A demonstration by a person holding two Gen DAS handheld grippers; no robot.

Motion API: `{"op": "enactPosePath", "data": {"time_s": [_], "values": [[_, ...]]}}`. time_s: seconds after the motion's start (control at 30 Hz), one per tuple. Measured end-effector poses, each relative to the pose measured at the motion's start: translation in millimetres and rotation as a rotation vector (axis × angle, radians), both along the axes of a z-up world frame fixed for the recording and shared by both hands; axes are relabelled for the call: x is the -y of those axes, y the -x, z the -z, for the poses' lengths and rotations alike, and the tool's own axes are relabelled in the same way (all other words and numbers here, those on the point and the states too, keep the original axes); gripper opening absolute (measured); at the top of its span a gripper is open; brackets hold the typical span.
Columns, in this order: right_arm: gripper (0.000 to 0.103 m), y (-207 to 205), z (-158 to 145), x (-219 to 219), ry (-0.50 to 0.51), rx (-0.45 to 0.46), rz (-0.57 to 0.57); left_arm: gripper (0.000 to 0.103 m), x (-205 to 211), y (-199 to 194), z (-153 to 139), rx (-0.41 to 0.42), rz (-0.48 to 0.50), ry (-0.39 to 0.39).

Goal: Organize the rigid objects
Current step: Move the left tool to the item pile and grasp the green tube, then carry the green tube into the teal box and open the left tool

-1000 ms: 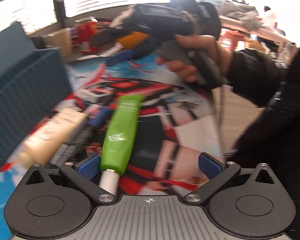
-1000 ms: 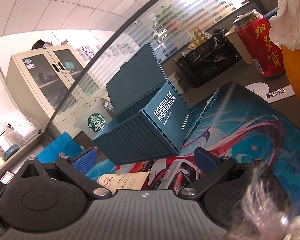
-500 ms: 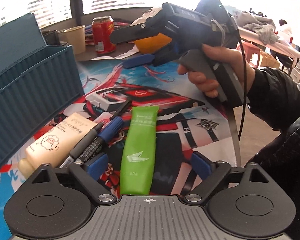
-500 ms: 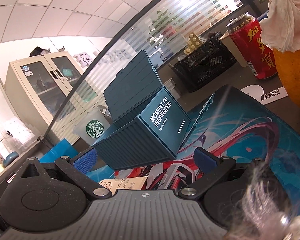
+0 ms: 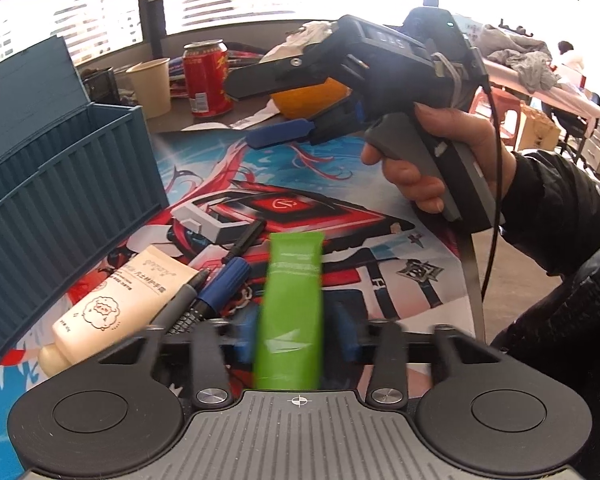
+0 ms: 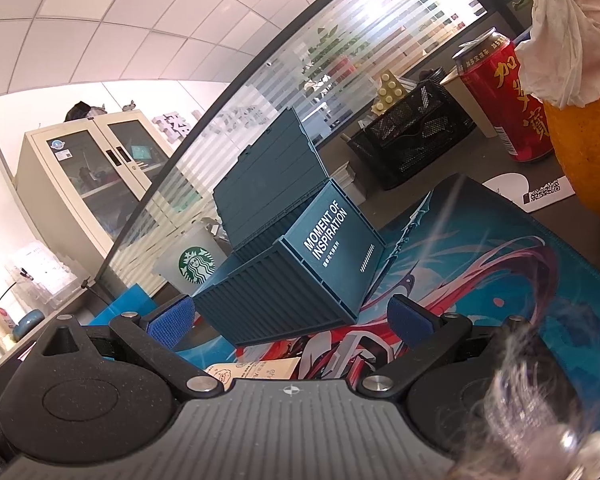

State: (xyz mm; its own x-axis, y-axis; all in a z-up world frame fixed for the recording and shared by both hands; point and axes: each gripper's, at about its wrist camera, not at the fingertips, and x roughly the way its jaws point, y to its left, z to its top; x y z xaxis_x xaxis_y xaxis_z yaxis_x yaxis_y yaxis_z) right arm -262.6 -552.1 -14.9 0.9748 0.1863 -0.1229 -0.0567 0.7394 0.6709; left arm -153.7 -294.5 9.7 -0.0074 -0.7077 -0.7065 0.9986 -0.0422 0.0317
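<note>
On the left of the left wrist view, a blue container box [image 5: 60,184] stands open on the tabletop [image 5: 400,264], likely the place for sorted items. Beside it lie a cream tube [image 5: 120,304] and two markers [image 5: 216,284]. At centre, the left claw [image 5: 296,340] is closing around a green tube [image 5: 292,316] that lies lengthwise between its blue pads, apparently to lift it. To the right, a hand [image 5: 440,160] holds the right claw [image 6: 296,320], released and empty, raised clear of the work.
</note>
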Motion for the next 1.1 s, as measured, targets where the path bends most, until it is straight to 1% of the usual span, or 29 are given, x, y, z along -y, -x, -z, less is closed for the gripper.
{"op": "enactPosePath", "data": {"time_s": [0.17,0.3,0.43,0.63,0.8,0.97,1.1], "values": [[0.103,1,0,1,-0.004,0.006,-0.002,0.030,5,3,-2,0.013,-0.016,-0.029],[0.103,3,0,3,-0.011,0.018,-0.005,0.030,3,4,-3,0.020,-0.018,-0.025],[0.103,4,1,5,-0.019,0.027,-0.010,0.030,-1,2,-16,0.029,-0.018,0.000],[0.103,5,2,7,-0.028,0.038,-0.014,0.030,-5,-3,-42,0.097,-0.009,0.025],[0.103,6,2,9,-0.036,0.048,-0.013,0.030,-10,-15,-73,0.182,0.003,0.056],[0.103,6,2,9,-0.036,0.046,-0.012,0.030,-7,-40,-97,0.270,0.023,0.035],[0.103,6,2,9,-0.036,0.046,-0.014,0.030,-1,-66,-114,0.292,-0.007,0.027]]}}
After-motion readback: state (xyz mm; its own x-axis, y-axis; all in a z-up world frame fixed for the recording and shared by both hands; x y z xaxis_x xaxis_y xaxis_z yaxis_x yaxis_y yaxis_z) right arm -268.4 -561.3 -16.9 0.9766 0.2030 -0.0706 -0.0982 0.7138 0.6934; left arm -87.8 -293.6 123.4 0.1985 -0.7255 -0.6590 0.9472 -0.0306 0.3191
